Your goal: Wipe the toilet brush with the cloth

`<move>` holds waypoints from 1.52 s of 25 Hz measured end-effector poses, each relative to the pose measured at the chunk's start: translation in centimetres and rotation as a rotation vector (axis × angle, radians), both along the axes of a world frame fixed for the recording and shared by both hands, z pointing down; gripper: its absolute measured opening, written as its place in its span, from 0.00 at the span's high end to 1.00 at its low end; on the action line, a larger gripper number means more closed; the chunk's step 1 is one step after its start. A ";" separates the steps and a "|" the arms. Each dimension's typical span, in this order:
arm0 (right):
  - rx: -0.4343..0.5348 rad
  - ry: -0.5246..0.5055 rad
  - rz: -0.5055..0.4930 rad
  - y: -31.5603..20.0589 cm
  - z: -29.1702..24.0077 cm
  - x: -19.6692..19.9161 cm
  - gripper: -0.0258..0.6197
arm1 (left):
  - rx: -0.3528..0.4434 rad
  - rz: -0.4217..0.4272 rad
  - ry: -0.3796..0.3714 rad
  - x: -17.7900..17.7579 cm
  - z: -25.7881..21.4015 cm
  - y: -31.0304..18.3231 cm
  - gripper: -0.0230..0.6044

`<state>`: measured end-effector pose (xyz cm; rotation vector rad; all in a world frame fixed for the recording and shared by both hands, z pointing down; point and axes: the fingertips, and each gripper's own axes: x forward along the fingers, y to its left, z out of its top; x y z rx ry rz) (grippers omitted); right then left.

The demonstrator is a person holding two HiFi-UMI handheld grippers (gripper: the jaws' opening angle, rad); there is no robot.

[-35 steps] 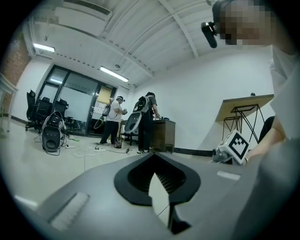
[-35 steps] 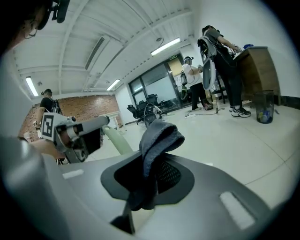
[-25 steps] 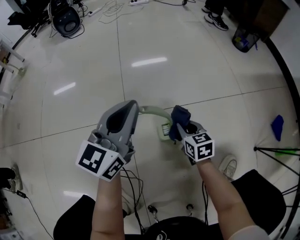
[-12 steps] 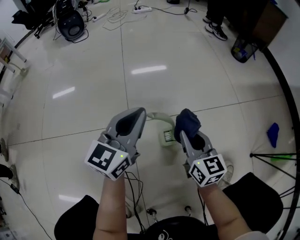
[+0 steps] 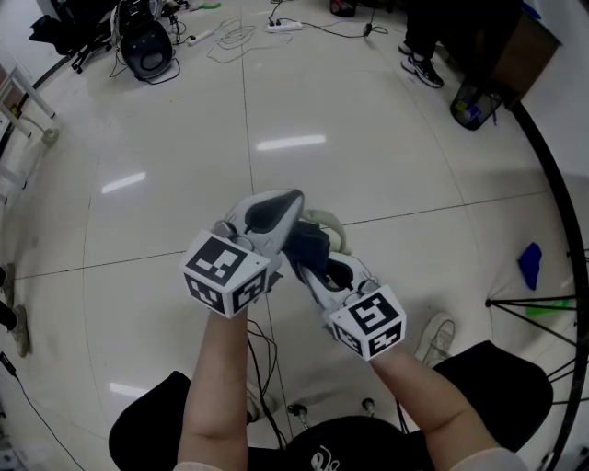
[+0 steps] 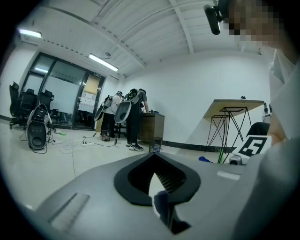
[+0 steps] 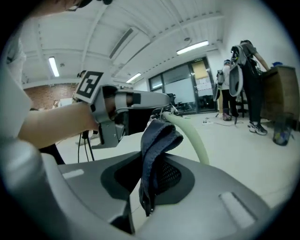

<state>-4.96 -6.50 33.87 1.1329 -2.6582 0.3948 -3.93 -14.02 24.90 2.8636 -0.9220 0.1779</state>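
Observation:
The toilet brush's pale green curved handle point(image 5: 329, 224) is in my left gripper point(image 5: 293, 199), which is shut on it above the floor. My right gripper point(image 5: 302, 258) is shut on a dark blue cloth point(image 5: 309, 241), and the cloth presses against the handle just beside the left jaw tips. In the right gripper view the cloth point(image 7: 159, 136) stands up from the right gripper point(image 7: 152, 161), and the handle point(image 7: 196, 140) arches behind it from the left gripper point(image 7: 136, 101). The brush head is hidden. In the left gripper view the left gripper point(image 6: 153, 158) has its tips together.
Glossy tiled floor all round. A black speaker point(image 5: 147, 41) and a power strip point(image 5: 281, 26) with cables lie far back, near a person's shoes point(image 5: 423, 44) and a bin point(image 5: 474, 106). A blue scrap point(image 5: 529, 265) and stand legs point(image 5: 543, 308) are to the right.
My right gripper has swung left with the cloth, from apart beside the handle to right against it at the left gripper's tips. The left gripper has shifted slightly right.

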 end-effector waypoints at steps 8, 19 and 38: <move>-0.234 -0.225 0.188 -2.2 3.9 3.4 0.86 | -0.019 0.021 0.011 1.0 0.9 0.6 0.95; -0.496 -0.246 0.394 -1.9 17.5 7.2 0.86 | 0.017 0.044 0.048 1.5 0.3 1.5 0.95; 0.157 -0.229 -0.125 2.8 -3.9 2.5 0.86 | 0.041 -0.252 0.257 -3.5 -4.7 2.0 0.95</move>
